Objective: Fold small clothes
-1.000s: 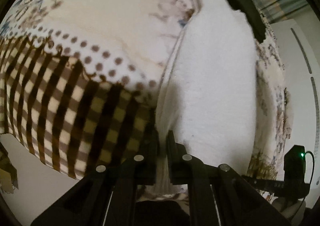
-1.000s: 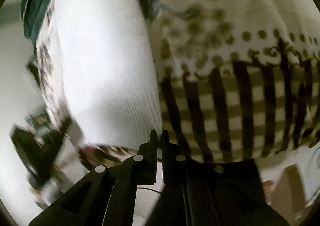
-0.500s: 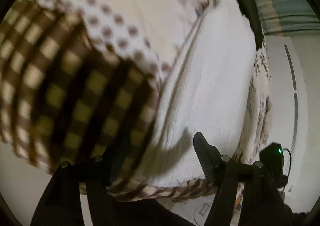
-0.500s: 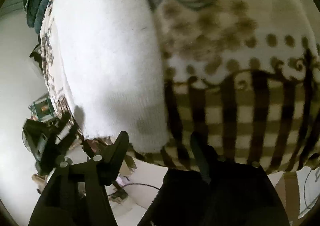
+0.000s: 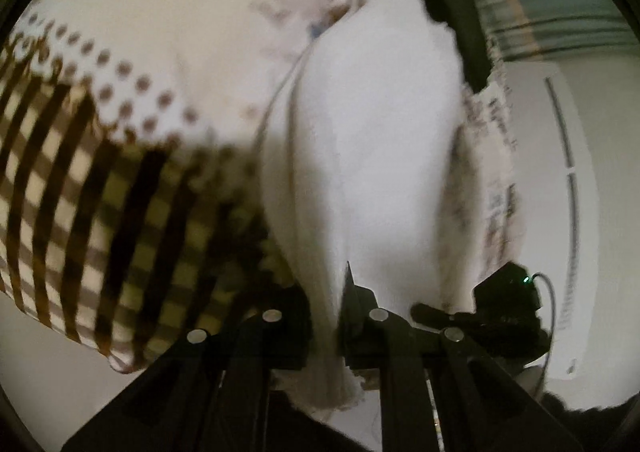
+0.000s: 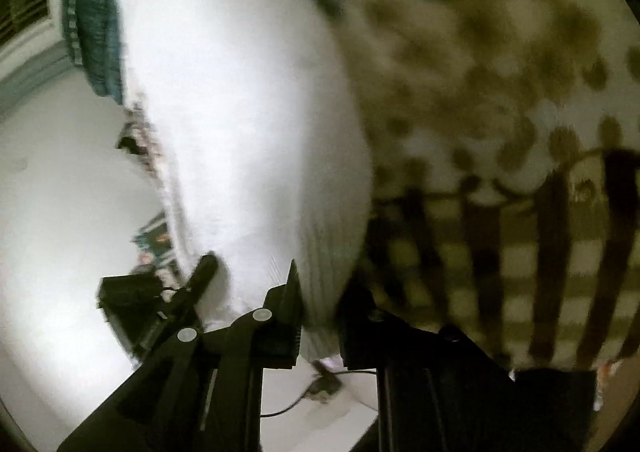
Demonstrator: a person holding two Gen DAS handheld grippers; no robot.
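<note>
My left gripper (image 5: 325, 304) was clamped on the near edge of the white garment (image 5: 372, 156), with the cloth pinched between the two fingers and a frayed bit hanging below them. The garment lay lengthwise on the patterned cover (image 5: 120, 180), running away from me toward a dark item (image 5: 460, 24) at its far end. To its left I saw dots and brown checks on the cover. A black device (image 5: 508, 304) with a green light sat off to the right, near the cover's edge.

On the other side, my right gripper (image 6: 318, 312) was closed down on the ribbed hem of the same garment (image 6: 240, 124), fabric filling the narrow gap between the fingers. The view was blurred. A dark green cloth (image 6: 96, 12) lay at the far end, and checks showed to the right.
</note>
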